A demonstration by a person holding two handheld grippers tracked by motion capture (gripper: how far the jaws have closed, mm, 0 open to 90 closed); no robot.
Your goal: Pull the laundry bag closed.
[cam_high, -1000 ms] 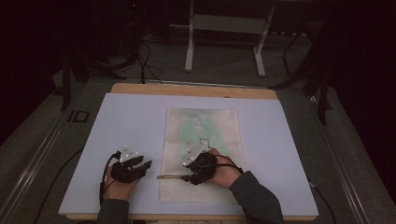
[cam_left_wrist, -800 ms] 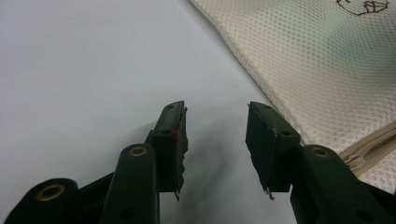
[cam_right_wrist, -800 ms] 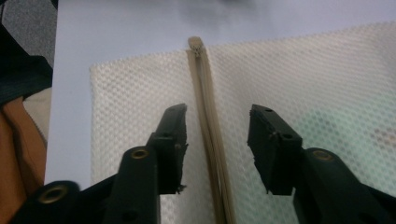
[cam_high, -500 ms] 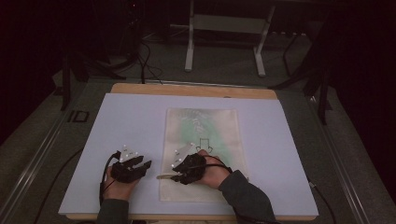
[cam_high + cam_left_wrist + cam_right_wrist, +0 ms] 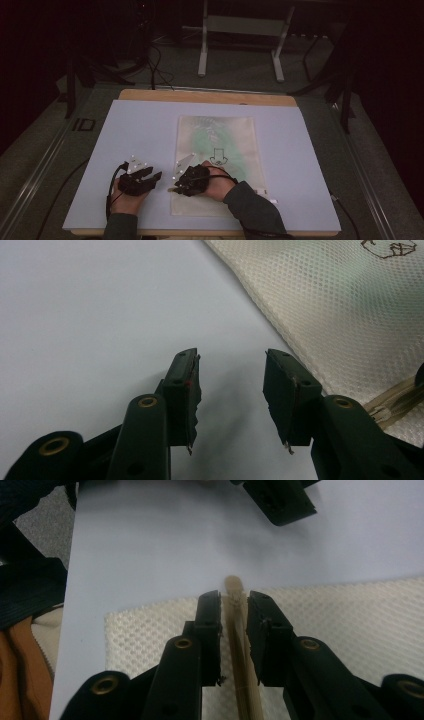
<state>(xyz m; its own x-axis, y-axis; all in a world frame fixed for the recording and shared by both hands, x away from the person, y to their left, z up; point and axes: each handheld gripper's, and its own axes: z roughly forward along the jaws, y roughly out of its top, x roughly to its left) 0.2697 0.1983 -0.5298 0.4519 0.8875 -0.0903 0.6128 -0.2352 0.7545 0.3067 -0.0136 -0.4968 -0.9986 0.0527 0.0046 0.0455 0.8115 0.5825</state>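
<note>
While the right gripper (image 5: 234, 602) points across the near left corner of the cream mesh zip bag (image 5: 220, 150), the thin tan zipper pull strip (image 5: 239, 645) runs straight between its two black jaws, its rounded tip poking out just past the fingertips onto the pale lavender table sheet (image 5: 145, 130). Narrow gaps show either side of the strip, so the pads stand very close to it but I cannot tell that they press on it. These jaws have just been closing, with the strip between them.

Left gripper (image 5: 231, 390) rests on the bare sheet just left of the bag's edge, jaws spread wide with nothing between them; the mesh lies off beyond its right jaw, and a bit of the tan strip shows beside that jaw at the view's right edge.

Against the frame a second ago: the right hand (image 5: 212, 181) has slid leftward along the bag's near end, closer to the left hand (image 5: 131, 187). The left hand has kept its place. The bag lies where it lay.

Look of the things: bag is flat, rectangular, fine honeycomb netting, with a greenish shape showing through and a small dark line-drawn emblem (image 5: 218, 156) at mid-panel, beyond the right gripper. Strip is narrow, flat, beige, slightly glossy.
</note>
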